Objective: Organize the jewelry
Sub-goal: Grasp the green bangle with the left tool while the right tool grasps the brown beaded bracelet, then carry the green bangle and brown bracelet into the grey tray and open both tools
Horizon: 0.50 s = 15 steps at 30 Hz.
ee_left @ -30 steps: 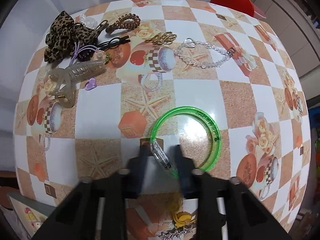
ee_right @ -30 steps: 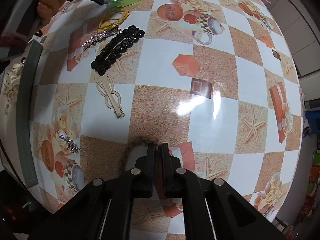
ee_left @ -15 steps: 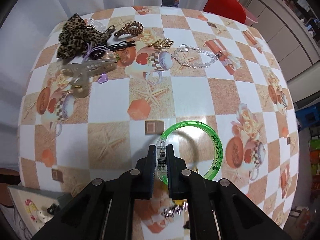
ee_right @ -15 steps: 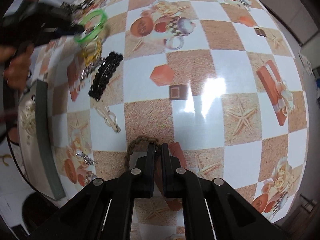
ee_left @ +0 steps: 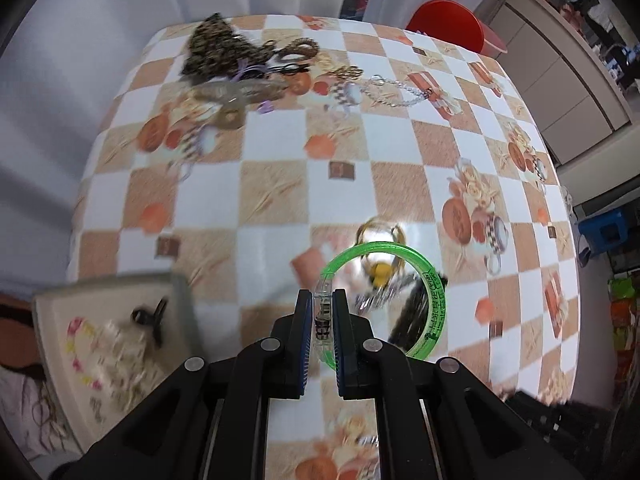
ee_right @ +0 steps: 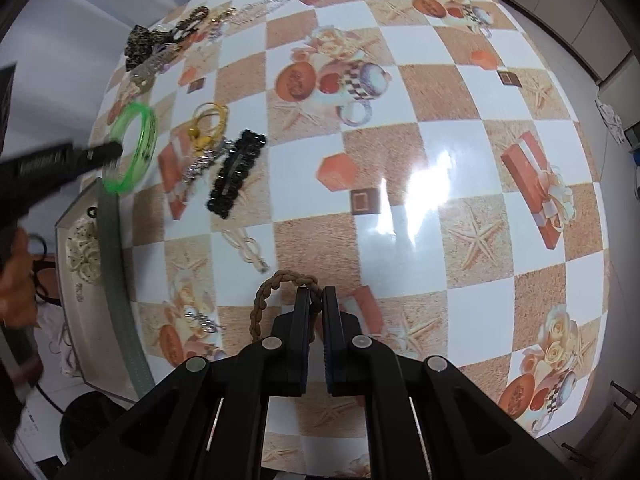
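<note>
Lifted off the counter [ee_left: 280,152] since the earlier frame, green bangle [ee_left: 434,304] hung clamped by its rim in left tool [ee_left: 323,322], ring tilted on edge near tray [ee_left: 182,300]. Right tool [ee_right: 316,312] clenched on brown braided loop [ee_right: 276,284].

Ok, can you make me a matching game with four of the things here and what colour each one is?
Things:
1. bangle held in the left tongs
2. braided loop held in the right tongs
3. long beaded hair clip on the table
4. stool past the table's far edge

Colours:
A. red
B. black
C. green
D. brown

Pairs: 1-C, 2-D, 3-B, 4-A
</note>
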Motion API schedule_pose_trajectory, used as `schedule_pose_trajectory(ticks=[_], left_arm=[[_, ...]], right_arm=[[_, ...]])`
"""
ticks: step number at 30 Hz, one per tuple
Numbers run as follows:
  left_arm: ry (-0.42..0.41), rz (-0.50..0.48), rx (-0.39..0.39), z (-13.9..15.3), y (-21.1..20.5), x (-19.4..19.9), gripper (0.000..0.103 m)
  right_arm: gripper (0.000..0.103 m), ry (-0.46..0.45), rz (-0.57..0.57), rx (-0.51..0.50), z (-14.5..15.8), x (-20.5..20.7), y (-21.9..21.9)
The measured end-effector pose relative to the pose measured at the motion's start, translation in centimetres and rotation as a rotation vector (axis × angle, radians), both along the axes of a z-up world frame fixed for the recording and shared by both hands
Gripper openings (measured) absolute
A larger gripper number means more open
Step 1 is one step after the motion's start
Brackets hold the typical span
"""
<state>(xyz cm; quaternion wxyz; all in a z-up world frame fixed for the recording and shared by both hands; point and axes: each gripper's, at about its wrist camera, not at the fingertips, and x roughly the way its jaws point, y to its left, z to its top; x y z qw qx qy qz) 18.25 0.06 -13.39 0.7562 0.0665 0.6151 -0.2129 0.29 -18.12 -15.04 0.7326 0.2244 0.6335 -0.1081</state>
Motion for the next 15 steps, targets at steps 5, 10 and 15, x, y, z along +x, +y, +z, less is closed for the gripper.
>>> schedule_pose_trajectory(ticks=[5,10,15], left_arm=[[0.006,0.036,-0.003,1.0,3.9,-2.1,0.014],[0.019,0.098,-0.016,1.6,8.1,-3.6,0.014],[0.017,0.165,-0.021,2.1,12.4,-4.4,0.014]], right_arm=[[0.006,-0.029,0.05,-0.006,1.4,1.4,2.1],[0.006,-0.054,0.118,-0.001,2.3,3.2,4.8],[0.006,-0.074,0.197,0.01,3.0,5.2,8.2]])
